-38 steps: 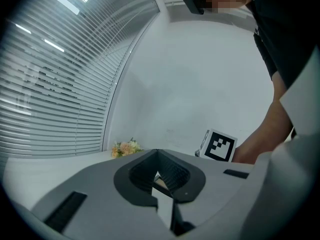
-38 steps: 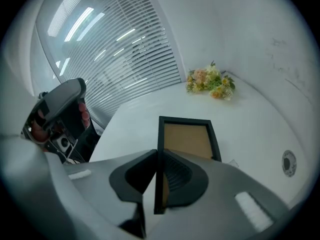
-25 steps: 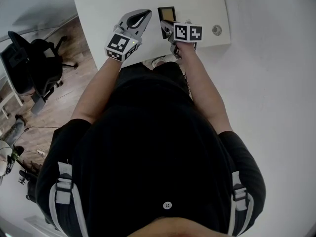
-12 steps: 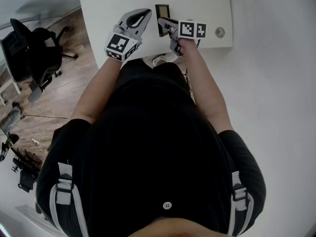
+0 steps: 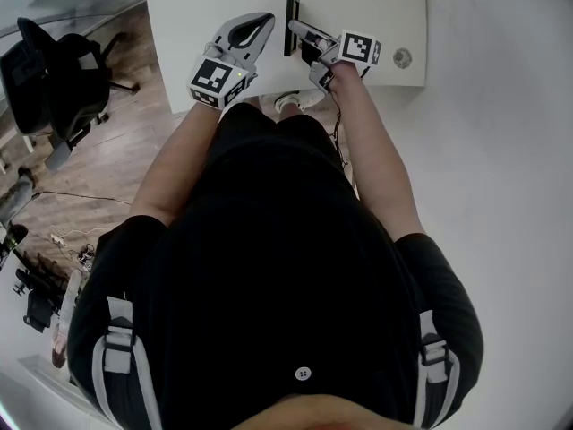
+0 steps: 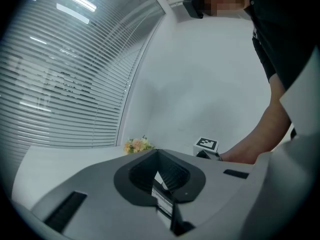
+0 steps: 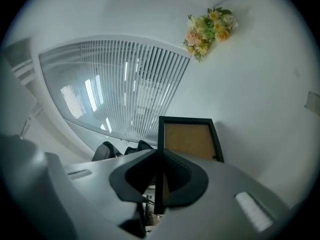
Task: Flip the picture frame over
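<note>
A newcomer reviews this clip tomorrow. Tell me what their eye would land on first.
The black picture frame stands out first: the right hand-held gripper is shut on its edge and holds it upright near the front of the white table, brown panel showing. Next come the left hand-held gripper beside it, jaws together and empty, and a small bunch of flowers farther along the table.

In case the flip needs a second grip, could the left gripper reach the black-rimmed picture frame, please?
Probably yes: the left gripper hangs just beside the black-rimmed rectangular picture frame, held on edge by the right gripper, with nothing between them; its shut jaws would need opening.
</note>
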